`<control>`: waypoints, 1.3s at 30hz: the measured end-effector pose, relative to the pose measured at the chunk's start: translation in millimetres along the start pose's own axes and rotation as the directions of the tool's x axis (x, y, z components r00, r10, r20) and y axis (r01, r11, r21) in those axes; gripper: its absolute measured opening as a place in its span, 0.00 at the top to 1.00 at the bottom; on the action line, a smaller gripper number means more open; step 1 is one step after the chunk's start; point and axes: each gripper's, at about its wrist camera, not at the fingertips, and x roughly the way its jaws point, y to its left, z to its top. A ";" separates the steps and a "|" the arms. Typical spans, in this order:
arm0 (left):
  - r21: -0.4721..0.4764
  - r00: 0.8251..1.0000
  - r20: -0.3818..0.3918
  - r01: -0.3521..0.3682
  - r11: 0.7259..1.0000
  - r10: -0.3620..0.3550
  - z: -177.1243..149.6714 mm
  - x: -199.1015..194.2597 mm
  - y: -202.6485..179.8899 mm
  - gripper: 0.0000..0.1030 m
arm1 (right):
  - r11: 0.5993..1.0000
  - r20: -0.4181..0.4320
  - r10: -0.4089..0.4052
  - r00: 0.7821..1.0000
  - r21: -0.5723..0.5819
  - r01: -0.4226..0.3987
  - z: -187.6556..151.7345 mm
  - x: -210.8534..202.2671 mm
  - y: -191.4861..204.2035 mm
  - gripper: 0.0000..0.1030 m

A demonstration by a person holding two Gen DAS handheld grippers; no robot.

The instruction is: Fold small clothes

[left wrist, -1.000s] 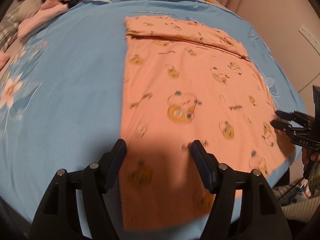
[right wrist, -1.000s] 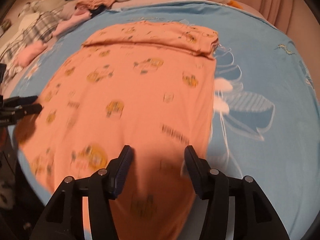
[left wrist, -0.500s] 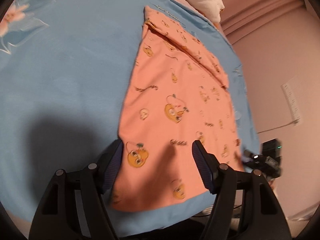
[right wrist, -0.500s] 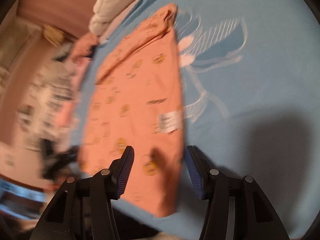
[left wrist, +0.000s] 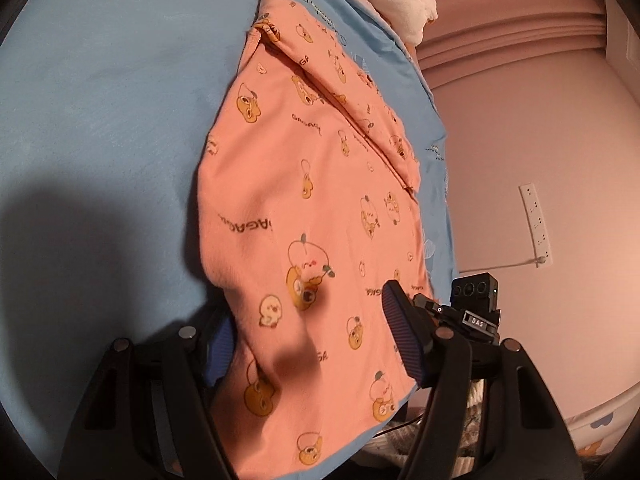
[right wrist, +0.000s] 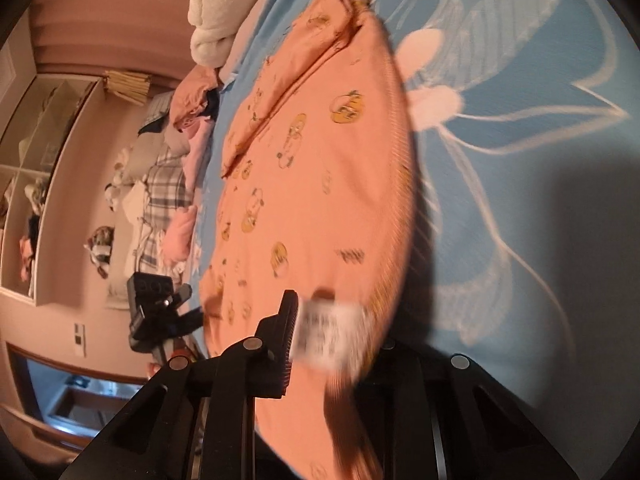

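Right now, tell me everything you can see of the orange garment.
The orange garment is soft knit cotton by its look, printed with yellow cartoon animals and dark lettering, with a white care tag at its near hem. It lies on the blue bedsheet, its far end folded over. The near edge sits between the fingers of the left gripper and right gripper.

Place: a home bedroom
Bed: a blue sheet with a pale flower print covers the mattress
Bedding: a white blanket is bundled at the far end
Laundry: a heap of clothes, pink and checked, lies alongside
Walls: pink, with a white power strip
Storage: an open shelf unit holding soft things
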 end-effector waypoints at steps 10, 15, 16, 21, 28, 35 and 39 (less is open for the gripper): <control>-0.028 0.997 -0.053 0.052 0.998 -0.053 -37.5 -19.8 18.0 0.62 | 0.998 -0.087 -0.021 0.996 -0.057 0.016 -39.9 -11.7 7.0 0.79; 0.006 0.996 -0.084 0.038 0.999 -0.038 -48.7 -17.2 8.4 0.63 | 0.999 -0.089 -0.025 0.996 -0.048 0.021 -47.4 -12.4 8.0 0.79; 0.002 0.996 -0.081 0.032 0.999 -0.031 -48.4 -16.8 8.2 0.66 | 0.998 -0.086 -0.032 0.996 -0.052 0.027 -47.4 -11.5 9.2 0.79; -0.039 0.998 -0.062 -0.022 0.999 0.020 -49.6 -18.4 12.9 0.95 | 0.983 -0.060 -0.127 0.990 -0.144 0.117 -48.0 -10.9 21.4 0.90; 0.009 0.986 0.051 0.158 0.987 -0.158 -36.0 -42.9 -13.6 0.97 | 0.977 0.059 0.050 0.997 -0.210 -0.036 -37.7 -34.6 43.2 0.95; 0.099 0.966 0.115 0.220 0.971 -0.231 -5.4 -51.8 -44.6 0.97 | 0.955 0.141 0.122 0.983 -0.286 -0.077 -12.3 -43.6 75.5 0.95; 0.130 0.963 0.135 0.217 0.967 -0.234 10.7 -56.7 -56.9 0.97 | 0.942 0.171 0.129 0.977 -0.328 -0.067 0.0 -44.5 91.6 0.95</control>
